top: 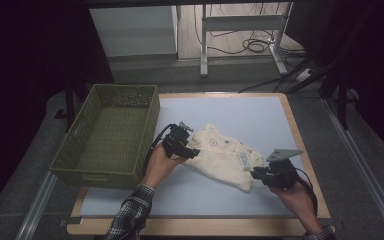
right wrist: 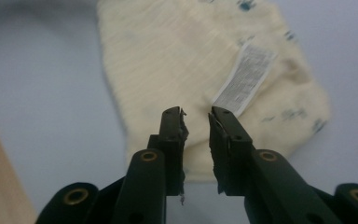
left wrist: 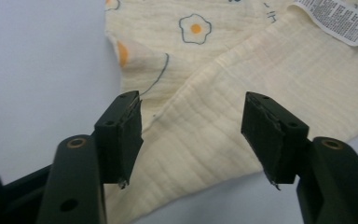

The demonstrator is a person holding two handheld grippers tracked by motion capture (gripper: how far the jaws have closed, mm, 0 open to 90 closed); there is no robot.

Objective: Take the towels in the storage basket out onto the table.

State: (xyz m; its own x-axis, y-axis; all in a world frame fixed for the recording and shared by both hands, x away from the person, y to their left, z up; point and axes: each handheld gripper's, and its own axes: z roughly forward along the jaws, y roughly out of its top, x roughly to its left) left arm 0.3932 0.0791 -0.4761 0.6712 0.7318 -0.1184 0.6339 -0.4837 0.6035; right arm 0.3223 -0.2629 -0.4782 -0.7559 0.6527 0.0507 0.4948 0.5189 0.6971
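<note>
Soft cloth on the desk, both grippers poised at its edges.

The cream cloth point(top: 225, 155) (flower print, white care label) looks light, limp, best pinched at a hem; left gripper point(left wrist: 193, 135) fingers gape wide over it, right gripper point(right wrist: 196, 140) fingers stand narrowly apart, holding nothing.

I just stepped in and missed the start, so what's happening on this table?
A person holds a gripper in each hand over a cream cloth with a fried-egg print, lying crumpled on the pale blue mat. The left gripper is wide open above one fold. The right gripper, partly open, is at the near edge by the care label. Neither has gripped the cloth yet. An empty green woven basket sits to the left.
</note>
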